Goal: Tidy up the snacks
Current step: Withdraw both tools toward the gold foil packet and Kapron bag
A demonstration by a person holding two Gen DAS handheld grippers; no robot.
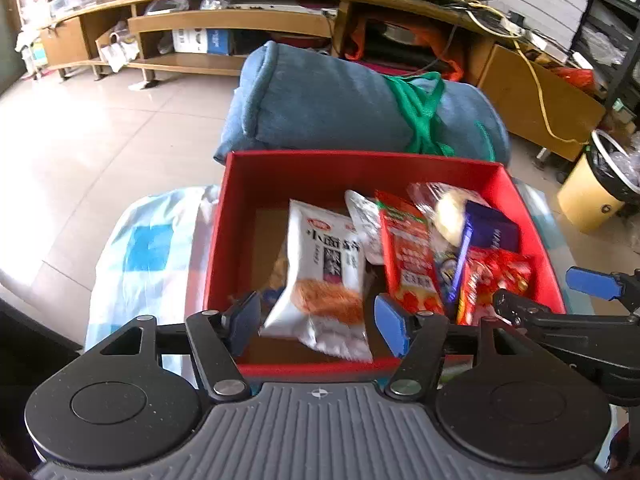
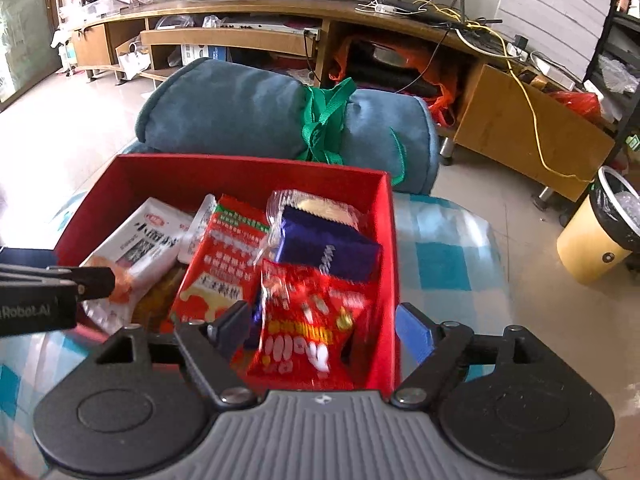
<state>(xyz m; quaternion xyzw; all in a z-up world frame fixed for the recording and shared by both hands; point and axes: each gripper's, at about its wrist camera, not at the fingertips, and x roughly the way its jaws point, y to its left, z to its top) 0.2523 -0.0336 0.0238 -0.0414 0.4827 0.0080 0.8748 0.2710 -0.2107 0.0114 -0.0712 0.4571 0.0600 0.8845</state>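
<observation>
A red box (image 1: 320, 168) (image 2: 240, 172) holds several snack packs. A white pack with an orange picture (image 1: 324, 268) (image 2: 140, 240) lies at its left side. A red-and-green pack (image 1: 408, 252) (image 2: 224, 264), a purple pack (image 1: 492, 232) (image 2: 328, 248), a clear-wrapped pastry (image 2: 316, 204) and a red candy bag (image 2: 312, 320) (image 1: 492, 280) fill its right side. My left gripper (image 1: 318, 322) is open above the white pack, not touching it. My right gripper (image 2: 326, 330) is open over the red candy bag, its right finger outside the box wall.
The box sits on a blue-and-white checked cloth (image 2: 444, 264) (image 1: 148, 248). A rolled blue blanket (image 1: 320, 104) (image 2: 240, 116) with green straps lies behind it. A wooden TV stand (image 2: 248, 12) lines the far wall. A yellow bin (image 2: 600, 232) stands at the right.
</observation>
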